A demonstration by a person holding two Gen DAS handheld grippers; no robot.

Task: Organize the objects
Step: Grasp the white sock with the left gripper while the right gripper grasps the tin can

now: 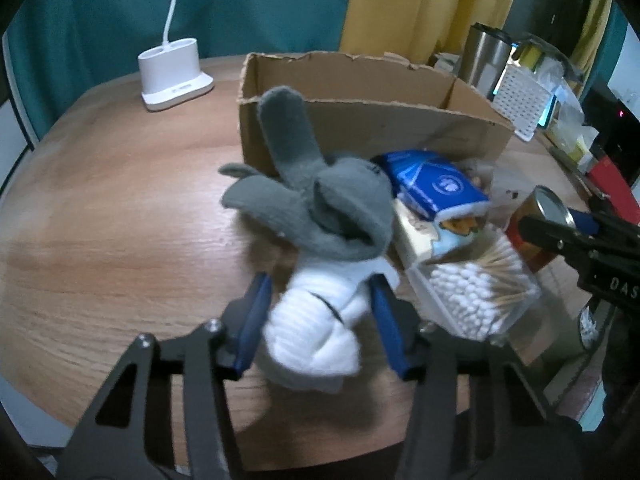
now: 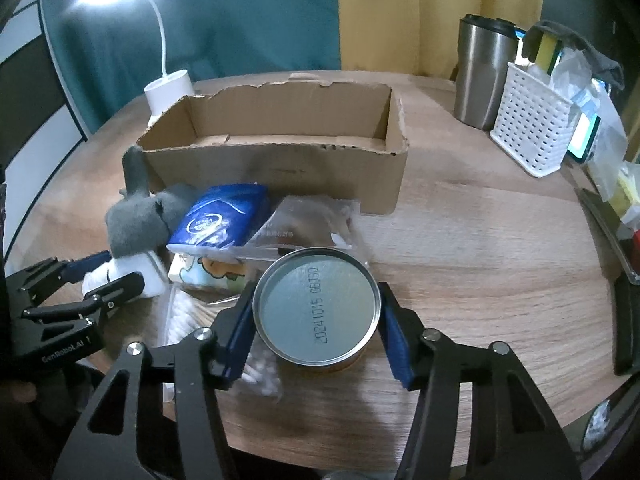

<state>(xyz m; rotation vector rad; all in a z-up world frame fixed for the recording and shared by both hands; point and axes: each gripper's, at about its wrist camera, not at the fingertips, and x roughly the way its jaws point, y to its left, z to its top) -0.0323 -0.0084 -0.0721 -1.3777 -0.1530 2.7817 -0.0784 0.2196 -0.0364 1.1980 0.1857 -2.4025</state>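
A rolled pair of grey and white socks [image 1: 320, 232] lies on the round wooden table [image 1: 120, 208], in front of an open cardboard box [image 1: 360, 128]. My left gripper [image 1: 320, 284] is shut on the white end of the roll, a blue pad pressing each side. In the right wrist view a tin can [image 2: 316, 312] stands upright, silver lid up, with my right gripper [image 2: 318, 292] shut on its sides. Between the two lie a blue tissue pack [image 2: 216, 220], a cartoon-printed pack [image 2: 208, 272], a clear box of cotton swabs [image 1: 472, 288] and a clear plastic bag [image 2: 312, 220].
A white lamp base [image 1: 174, 76] stands behind the box on the left. At the back right are a steel tumbler [image 2: 484, 72] and a white perforated basket [image 2: 532, 136] stuffed with sponges and bags. The cardboard box [image 2: 280, 172] holds nothing that shows.
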